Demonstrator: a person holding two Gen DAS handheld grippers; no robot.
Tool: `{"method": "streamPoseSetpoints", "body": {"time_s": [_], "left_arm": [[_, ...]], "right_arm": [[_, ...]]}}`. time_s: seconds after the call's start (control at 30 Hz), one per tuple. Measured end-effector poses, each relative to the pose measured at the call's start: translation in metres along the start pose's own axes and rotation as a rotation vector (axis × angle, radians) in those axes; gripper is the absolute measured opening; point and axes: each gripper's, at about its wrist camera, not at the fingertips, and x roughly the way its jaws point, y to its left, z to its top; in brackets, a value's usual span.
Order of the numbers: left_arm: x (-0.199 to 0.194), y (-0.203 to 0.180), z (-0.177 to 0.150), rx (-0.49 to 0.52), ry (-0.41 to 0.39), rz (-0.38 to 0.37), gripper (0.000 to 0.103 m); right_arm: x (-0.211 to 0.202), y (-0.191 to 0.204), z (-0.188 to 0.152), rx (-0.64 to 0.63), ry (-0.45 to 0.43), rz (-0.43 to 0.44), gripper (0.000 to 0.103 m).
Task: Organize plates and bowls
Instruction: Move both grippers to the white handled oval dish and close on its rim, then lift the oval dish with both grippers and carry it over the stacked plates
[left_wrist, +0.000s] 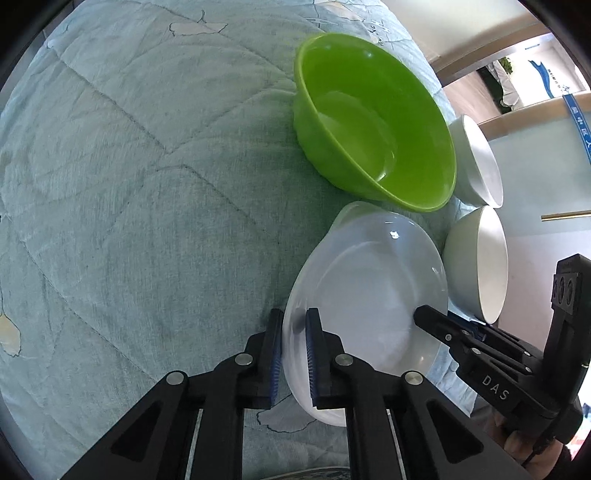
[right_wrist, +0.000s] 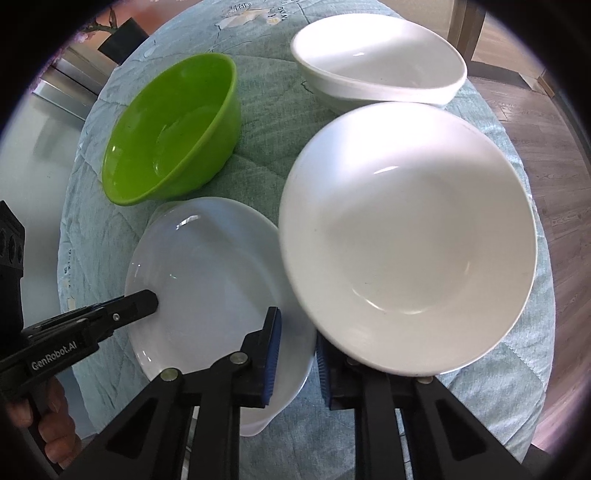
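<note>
Left gripper (left_wrist: 293, 354) clamped on white plate (left_wrist: 365, 295) rim, lower centre; right gripper (right_wrist: 295, 354) grasping plate's opposite edge; green bowl (left_wrist: 373, 122) upper right.

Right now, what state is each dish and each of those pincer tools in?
Green bowl: upright, empty, on the quilt.
White plate: empty, rim pinched from both sides.
Near white bowl: empty, tilted, its edge over the plate.
Far white bowl: empty, on the quilt.
Left gripper: shut on the plate's rim.
Right gripper: fingers straddle the plate's rim; a firm clamp cannot be told.
</note>
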Motion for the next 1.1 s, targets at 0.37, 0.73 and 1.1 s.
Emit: {"method": "streamPoseSetpoints", "body": {"time_s": [0.37, 0.73, 1.1], "left_arm": [[-0.001, -0.007, -0.013, 0.046, -0.004, 0.039, 0.008], [-0.016, -0.014, -0.041, 0.055, -0.026, 0.071, 0.007], [-0.068, -0.024, -0.081, 0.078, -0.107, 0.122, 0.006]], "right_arm": [[-0.003, 0.004, -0.004, -0.013, -0.016, -0.029, 0.015], [-0.006, 0.000, -0.015, 0.012, 0.015, -0.003, 0.013], [-0.049, 0.018, -0.047, -0.011, -0.016, 0.036, 0.011]]}}
